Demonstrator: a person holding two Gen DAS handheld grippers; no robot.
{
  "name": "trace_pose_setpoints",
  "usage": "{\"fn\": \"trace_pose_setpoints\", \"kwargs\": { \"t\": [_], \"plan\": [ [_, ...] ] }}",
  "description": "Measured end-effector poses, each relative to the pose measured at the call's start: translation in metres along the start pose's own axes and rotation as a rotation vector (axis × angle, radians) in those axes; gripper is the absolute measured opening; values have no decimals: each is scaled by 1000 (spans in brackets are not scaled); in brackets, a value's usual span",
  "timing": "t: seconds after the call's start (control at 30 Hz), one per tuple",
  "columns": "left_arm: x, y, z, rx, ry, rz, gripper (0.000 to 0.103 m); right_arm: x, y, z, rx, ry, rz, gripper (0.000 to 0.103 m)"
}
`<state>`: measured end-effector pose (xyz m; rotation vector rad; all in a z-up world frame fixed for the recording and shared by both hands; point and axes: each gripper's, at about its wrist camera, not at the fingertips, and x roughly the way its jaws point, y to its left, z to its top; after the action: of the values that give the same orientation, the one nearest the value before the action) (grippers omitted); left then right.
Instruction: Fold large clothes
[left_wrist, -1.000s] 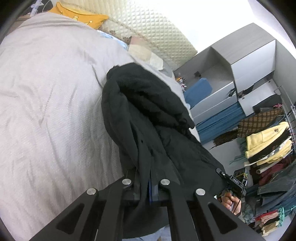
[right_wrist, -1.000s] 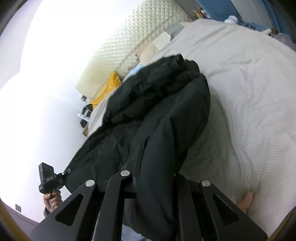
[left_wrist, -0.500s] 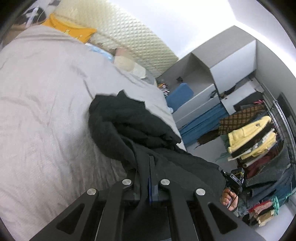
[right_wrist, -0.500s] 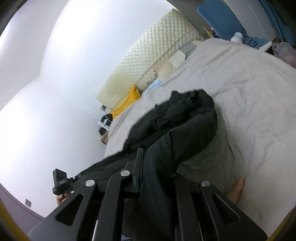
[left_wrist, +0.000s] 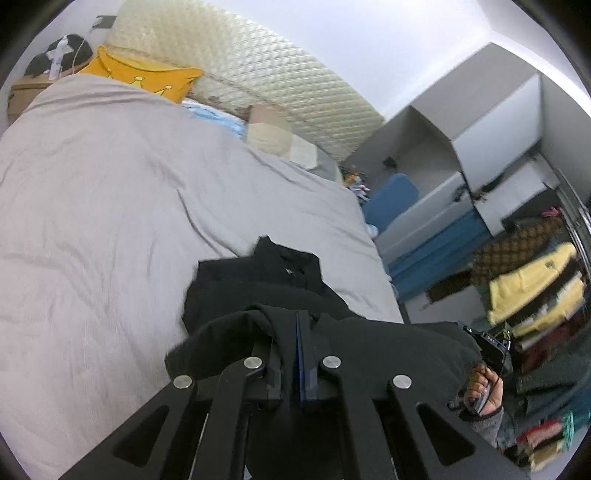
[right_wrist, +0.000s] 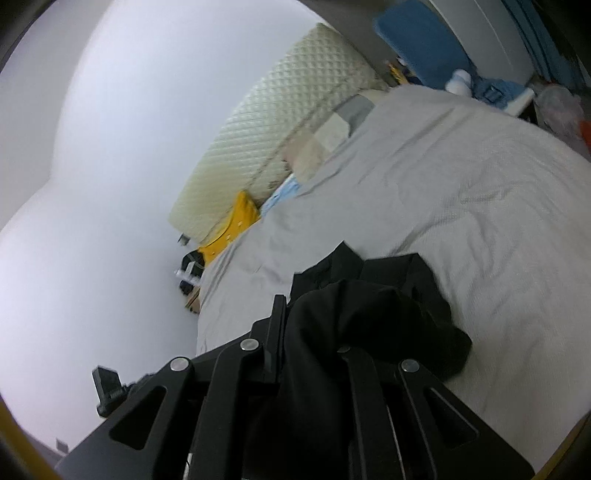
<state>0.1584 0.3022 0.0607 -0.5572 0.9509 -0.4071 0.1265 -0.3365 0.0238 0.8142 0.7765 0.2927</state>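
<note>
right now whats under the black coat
The far end of the coat lies on the grey bedspread; the near end hangs from both tongs. Whatever lies beneath the coat is covered.

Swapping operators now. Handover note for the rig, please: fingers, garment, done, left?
Left gripper: shut on the black jacket.
Right gripper: shut on the same jacket.
Jacket: near edge held by both, far part bunched on the grey bed.
Done: jacket picked up and its far end laid on the bed.
Left: spread it flat, then do the folds; no neat fold shows yet.
</note>
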Motion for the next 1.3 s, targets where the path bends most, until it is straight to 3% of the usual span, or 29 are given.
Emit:
{"fn": "trace_pose_setpoints", "kwargs": {
  "t": [0.33, 0.53, 0.73, 0.93, 1.13, 1.2, 1.27, 1.3],
  "plan": [
    [134, 17, 95, -51, 73, 209, 6, 127, -47, 83, 145, 76, -127, 10],
    [228, 48, 104, -45, 151, 325, 6, 204, -115, 94, 266, 143, -213, 10],
    [290, 85, 99, -121, 231, 338, 6, 257, -176, 84, 367, 212, -208, 10],
    [298, 81, 91, -125, 227, 374, 6, 269, -195, 75, 449, 216, -191, 11],
    [265, 92, 85, -254, 220, 279, 6, 247, -178, 71, 417, 210, -154, 19],
    [247, 90, 80, -268, 217, 237, 9, 231, -169, 69, 407, 200, -131, 27],
    [230, 86, 76, -280, 209, 213, 13, 212, -158, 67, 402, 179, -102, 49],
    [218, 84, 73, -290, 194, 205, 18, 206, -153, 66, 393, 173, -97, 52]
  ]
}}
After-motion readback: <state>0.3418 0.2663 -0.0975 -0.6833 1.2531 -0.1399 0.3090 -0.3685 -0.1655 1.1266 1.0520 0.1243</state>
